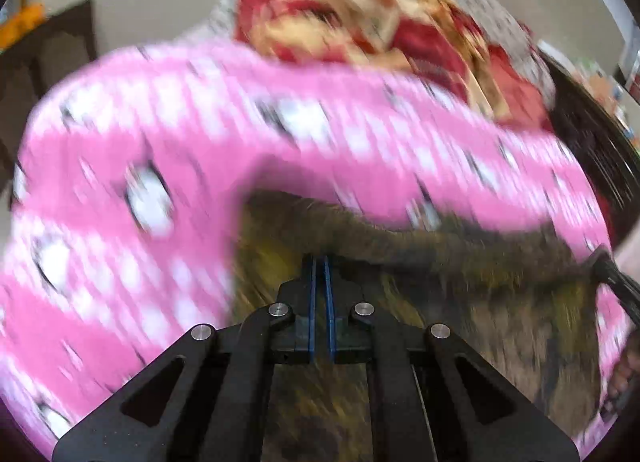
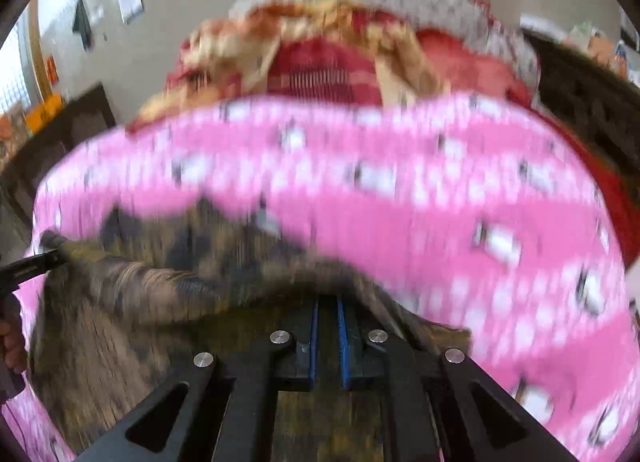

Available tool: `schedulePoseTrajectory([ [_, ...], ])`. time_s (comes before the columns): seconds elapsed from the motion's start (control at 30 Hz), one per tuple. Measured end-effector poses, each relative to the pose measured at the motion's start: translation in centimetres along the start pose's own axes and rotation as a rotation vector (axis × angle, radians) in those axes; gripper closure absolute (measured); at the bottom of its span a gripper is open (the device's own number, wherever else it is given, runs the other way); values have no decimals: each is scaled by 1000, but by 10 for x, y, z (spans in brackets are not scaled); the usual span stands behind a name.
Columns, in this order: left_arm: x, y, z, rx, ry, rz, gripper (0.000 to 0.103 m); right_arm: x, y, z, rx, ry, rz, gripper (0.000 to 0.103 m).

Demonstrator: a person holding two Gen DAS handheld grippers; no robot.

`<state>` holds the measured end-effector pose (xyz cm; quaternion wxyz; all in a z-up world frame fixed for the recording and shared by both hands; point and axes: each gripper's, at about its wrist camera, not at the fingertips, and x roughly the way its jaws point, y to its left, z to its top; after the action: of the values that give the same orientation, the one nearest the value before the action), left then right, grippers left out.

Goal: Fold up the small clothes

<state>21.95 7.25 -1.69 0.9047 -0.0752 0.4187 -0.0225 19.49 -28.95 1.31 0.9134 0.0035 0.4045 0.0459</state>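
Both pictures are blurry, so small things are hard to tell.

The left gripper (image 1: 321, 262) has its jaws squeezed nearly together on the edge of a brown cloth (image 1: 460, 302). The right gripper (image 2: 328, 302) is pinched almost shut too, and the same brown cloth bunches right at its tips. So each gripper seems to hold one part of the cloth's edge.

The brown cloth lies on a pink sheet (image 1: 140, 142) with white spots. Behind it is a red and tan blanket (image 1: 360, 14).

The step looks like this: lift one edge of the cloth and carry it over to make a fold.

To do it well, I think both grippers should go at the same speed and stay side by side. Then the edge stays straight. They should not pull apart too hard, or the cloth may slip out. They should not come close together, or the cloth sags and wrinkles. Lay the edge down flat on the far edge, then let go.
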Motion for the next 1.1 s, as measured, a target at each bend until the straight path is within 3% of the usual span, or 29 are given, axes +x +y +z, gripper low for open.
schedulePoseTrajectory([
  [0.13, -9, 19, 9, -93, -81, 35, 99, -19, -3, 16, 66, -96, 18, 96],
  [0.27, 7, -5, -14, -49, -85, -19, 74, -17, 5, 3, 100, -104, 18, 95],
  [0.3, 14, -11, -21, -23, -68, -28, 72, -9, 10, 0, 95, -89, 13, 95],
  [0.4, 30, -21, -48, 59, -61, -3, 72, 25, 15, -14, 74, -15, -56, 93],
  [0.47, 24, -11, -49, 14, -83, -46, 72, 41, 8, -28, 80, -11, -94, 86],
  [0.6, 31, 5, -46, -70, -57, -127, 72, 41, 0, -30, 120, -20, -57, 85],
  [0.9, 33, 5, -47, -83, -54, -133, 72, 45, 14, -28, 58, -21, -150, 85],
  [1.1, 35, 6, -47, -85, -53, -136, 72, 46, 12, -28, 64, -21, -143, 85],
])
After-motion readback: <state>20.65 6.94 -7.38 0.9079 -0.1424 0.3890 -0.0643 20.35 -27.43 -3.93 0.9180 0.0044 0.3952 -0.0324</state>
